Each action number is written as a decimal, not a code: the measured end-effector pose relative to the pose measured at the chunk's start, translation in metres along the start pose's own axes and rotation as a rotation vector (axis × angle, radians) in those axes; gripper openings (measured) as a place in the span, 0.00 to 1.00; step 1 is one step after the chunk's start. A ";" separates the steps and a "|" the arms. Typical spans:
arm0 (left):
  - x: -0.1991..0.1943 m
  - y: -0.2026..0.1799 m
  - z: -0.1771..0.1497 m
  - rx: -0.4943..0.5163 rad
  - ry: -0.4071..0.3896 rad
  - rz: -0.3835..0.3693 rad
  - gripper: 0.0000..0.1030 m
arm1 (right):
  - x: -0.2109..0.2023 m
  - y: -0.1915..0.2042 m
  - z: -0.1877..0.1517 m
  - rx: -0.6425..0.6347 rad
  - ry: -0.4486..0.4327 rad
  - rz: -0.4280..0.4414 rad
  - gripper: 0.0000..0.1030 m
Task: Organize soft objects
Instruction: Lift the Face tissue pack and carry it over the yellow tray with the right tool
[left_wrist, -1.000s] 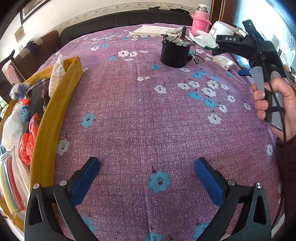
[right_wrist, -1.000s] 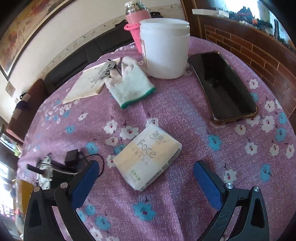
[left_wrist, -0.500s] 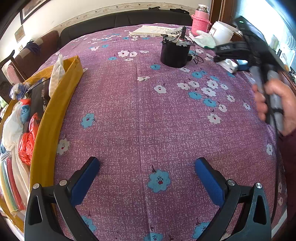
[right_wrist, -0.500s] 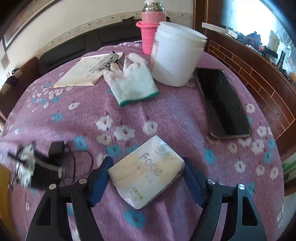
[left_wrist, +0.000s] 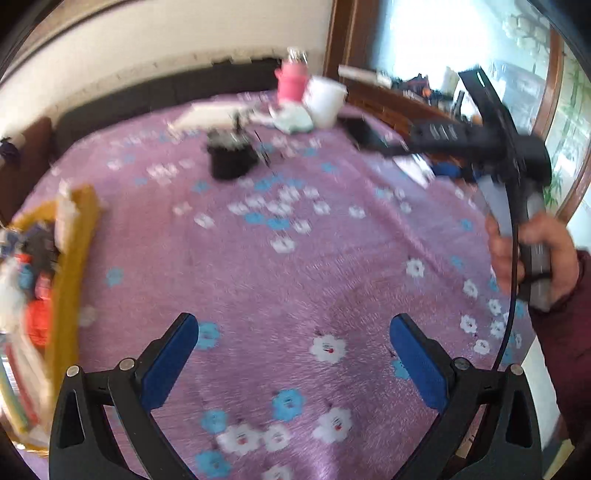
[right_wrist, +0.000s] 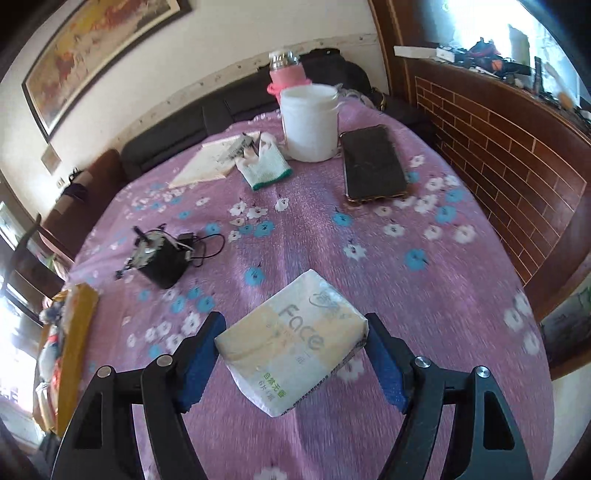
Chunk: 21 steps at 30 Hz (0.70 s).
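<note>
A soft tissue pack (right_wrist: 291, 343), cream with "Face" printed on it, hangs above the purple flowered tablecloth (right_wrist: 369, 280). My right gripper (right_wrist: 293, 332) is shut on it, one blue pad pressing each side. The left wrist view shows that gripper from the side at the right, a hand on its handle, with the pack (left_wrist: 415, 168) in its jaws. My left gripper (left_wrist: 293, 328) stands open over bare cloth with nothing between its fingers. A white knit glove (right_wrist: 264, 168) with a green cuff lies at the far side of the table.
A yellow box (left_wrist: 72, 266) stuffed with bags and cloths sits at the table's left edge. Mid-table stands a black motor block (right_wrist: 162, 264) with a cable. At the far end stand a white tub (right_wrist: 310, 123), a phone (right_wrist: 371, 162), a pink bottle (right_wrist: 286, 75) and a booklet (right_wrist: 210, 162).
My right gripper closed on the tissue pack and lifted it off the cloth, drawing back from the far end. My left gripper rose and swung toward the right.
</note>
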<state>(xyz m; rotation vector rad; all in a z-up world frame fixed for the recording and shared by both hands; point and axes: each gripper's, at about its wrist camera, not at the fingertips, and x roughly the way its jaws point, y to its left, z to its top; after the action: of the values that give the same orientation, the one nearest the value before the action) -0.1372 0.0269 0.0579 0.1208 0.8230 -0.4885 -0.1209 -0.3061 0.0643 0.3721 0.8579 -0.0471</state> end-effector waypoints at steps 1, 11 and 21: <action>-0.007 0.006 0.000 -0.014 -0.016 0.013 1.00 | -0.007 0.001 -0.005 -0.007 -0.009 -0.004 0.77; -0.111 0.189 -0.042 -0.452 -0.171 0.360 1.00 | -0.018 0.060 -0.022 -0.116 0.010 0.072 0.78; -0.194 0.275 -0.111 -0.687 -0.272 0.619 1.00 | 0.007 0.222 -0.062 -0.399 0.109 0.286 0.79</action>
<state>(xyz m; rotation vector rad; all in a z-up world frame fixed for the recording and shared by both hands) -0.1963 0.3734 0.1012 -0.3159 0.6055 0.3662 -0.1197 -0.0769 0.0892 0.1189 0.8909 0.4075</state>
